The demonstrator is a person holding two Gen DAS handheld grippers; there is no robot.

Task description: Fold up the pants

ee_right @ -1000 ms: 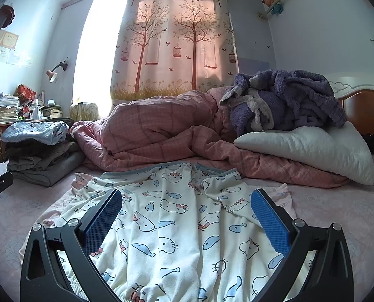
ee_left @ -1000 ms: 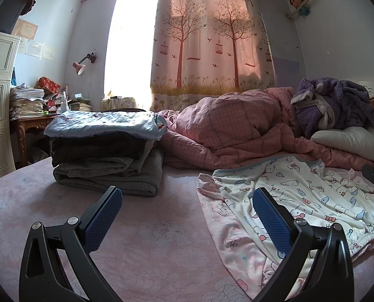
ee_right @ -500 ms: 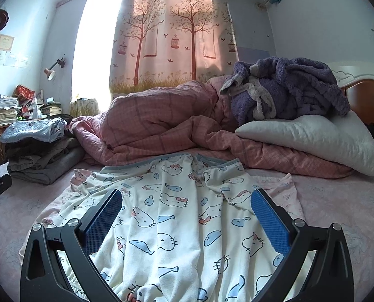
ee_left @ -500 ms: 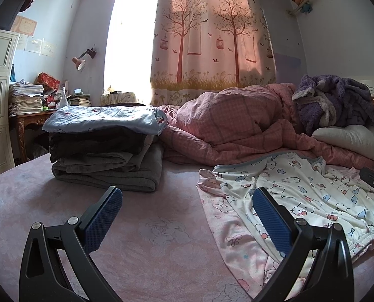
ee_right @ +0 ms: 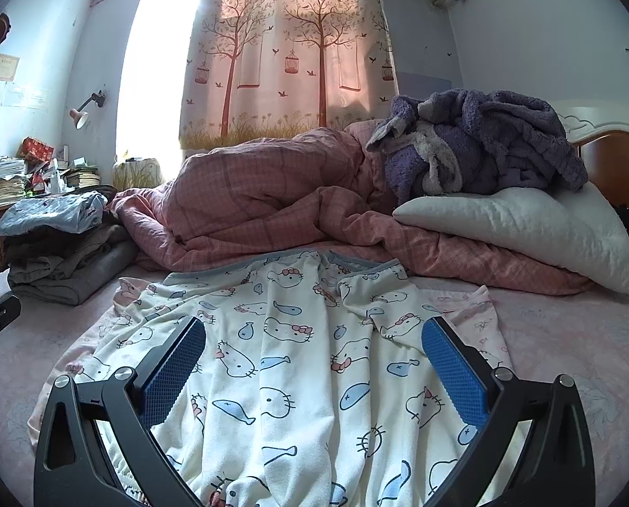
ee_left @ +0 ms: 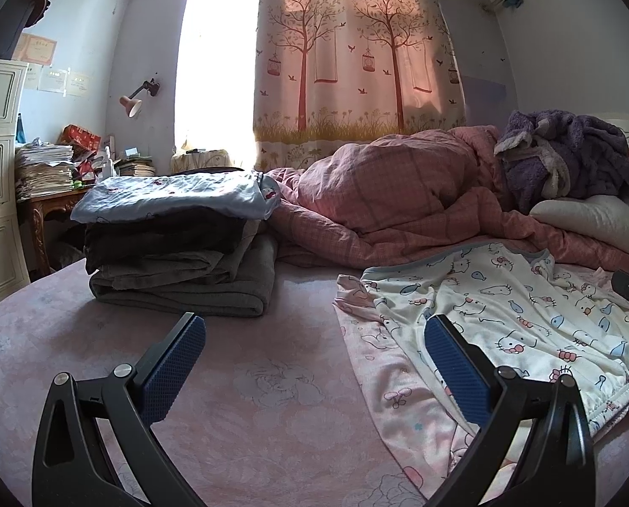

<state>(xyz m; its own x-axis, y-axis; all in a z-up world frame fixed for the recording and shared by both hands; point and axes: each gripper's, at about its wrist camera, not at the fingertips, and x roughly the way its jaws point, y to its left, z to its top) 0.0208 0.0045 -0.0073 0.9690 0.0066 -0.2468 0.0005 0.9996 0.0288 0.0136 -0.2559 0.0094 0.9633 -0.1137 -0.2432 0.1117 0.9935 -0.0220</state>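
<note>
White cartoon-print pants (ee_right: pixel 297 363) lie spread flat on the pink bed, on top of a pink printed garment (ee_left: pixel 382 363). In the left wrist view the pants (ee_left: pixel 526 321) lie to the right. My right gripper (ee_right: pixel 313 369) is open and empty, hovering just above the near part of the pants. My left gripper (ee_left: pixel 314 363) is open and empty above bare bedsheet, left of the pants' edge. Its right pad (ee_left: pixel 454 372) is over the pink garment.
A stack of folded clothes (ee_left: pixel 179 245) sits at the bed's left. A heaped pink quilt (ee_right: pixel 272 207), white pillow (ee_right: pixel 526 228) and purple robe (ee_right: pixel 483 139) lie behind the pants. A cluttered desk (ee_left: pixel 48 177) stands far left.
Both grippers have dipped slightly lower and nearer the bed. The pants have not moved and both jaws stay open.
</note>
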